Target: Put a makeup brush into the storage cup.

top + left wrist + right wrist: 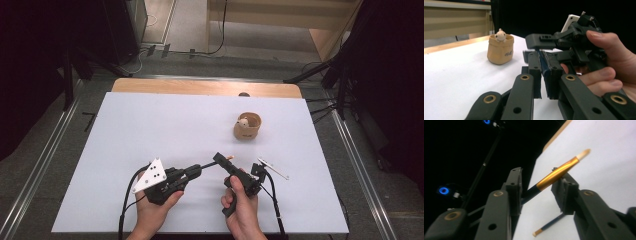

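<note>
Left gripper (pixel 196 171), nearest: pinched on the brush (pixel 556 172) handle, which is held level above the table, evidently to be passed across. Right gripper (pixel 540 181): jaws spread around the ferrule, not yet pressed. Pot (pixel 246 129) stands beyond, likely the destination.

Matt black plastic on both grippers, left gripper (pixel 196 171) and right gripper (pixel 220 159), with brass-coloured rivets at the joints. Glossy gold metal ferrule on the brush (pixel 556 173), dark lacquered handle, pale soft bristles (slightly blurred). Smooth matt white table (pixel 150 130), bare wood along the far edge. Tan matt pouch (pixel 247 126), paper or cloth by its look, holding a fuzzy cream plush toy (pixel 500 35).
</note>
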`<state>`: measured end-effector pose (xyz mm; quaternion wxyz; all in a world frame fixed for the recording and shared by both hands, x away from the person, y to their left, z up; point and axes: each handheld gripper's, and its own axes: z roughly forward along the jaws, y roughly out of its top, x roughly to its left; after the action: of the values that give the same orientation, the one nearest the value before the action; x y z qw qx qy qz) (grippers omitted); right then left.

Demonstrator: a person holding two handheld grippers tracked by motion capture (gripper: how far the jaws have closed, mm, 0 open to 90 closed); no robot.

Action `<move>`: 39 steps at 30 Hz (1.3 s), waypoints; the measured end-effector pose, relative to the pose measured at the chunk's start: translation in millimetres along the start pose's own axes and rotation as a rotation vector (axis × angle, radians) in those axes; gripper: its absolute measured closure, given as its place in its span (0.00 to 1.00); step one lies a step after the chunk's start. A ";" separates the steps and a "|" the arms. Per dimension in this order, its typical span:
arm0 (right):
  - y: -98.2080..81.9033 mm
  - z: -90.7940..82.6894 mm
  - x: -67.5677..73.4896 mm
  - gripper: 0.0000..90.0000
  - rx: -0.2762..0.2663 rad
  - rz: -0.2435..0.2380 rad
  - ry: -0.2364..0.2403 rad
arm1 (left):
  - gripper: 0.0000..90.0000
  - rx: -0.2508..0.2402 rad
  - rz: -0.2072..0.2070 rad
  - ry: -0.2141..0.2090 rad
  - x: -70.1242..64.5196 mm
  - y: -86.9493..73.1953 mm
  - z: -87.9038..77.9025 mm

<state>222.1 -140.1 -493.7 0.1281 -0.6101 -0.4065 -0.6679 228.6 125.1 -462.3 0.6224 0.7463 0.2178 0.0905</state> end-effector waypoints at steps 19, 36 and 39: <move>9.1 -11.9 11.3 0.94 -0.050 -0.317 -0.009 | 0.00 0.066 -0.112 0.038 26.4 4.6 -15.1; 14.5 -16.8 27.7 0.94 -0.063 -0.545 -0.108 | 0.00 0.046 -0.109 0.137 44.8 5.4 -45.1; 14.7 -17.3 31.1 0.94 -0.063 -0.588 -0.129 | 0.00 0.044 -0.107 0.153 48.4 5.5 -50.9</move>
<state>212.7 -151.5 -458.2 -0.1159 -0.5113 -0.5519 -0.6485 252.1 190.8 -452.9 0.5915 0.7378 0.3062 0.1091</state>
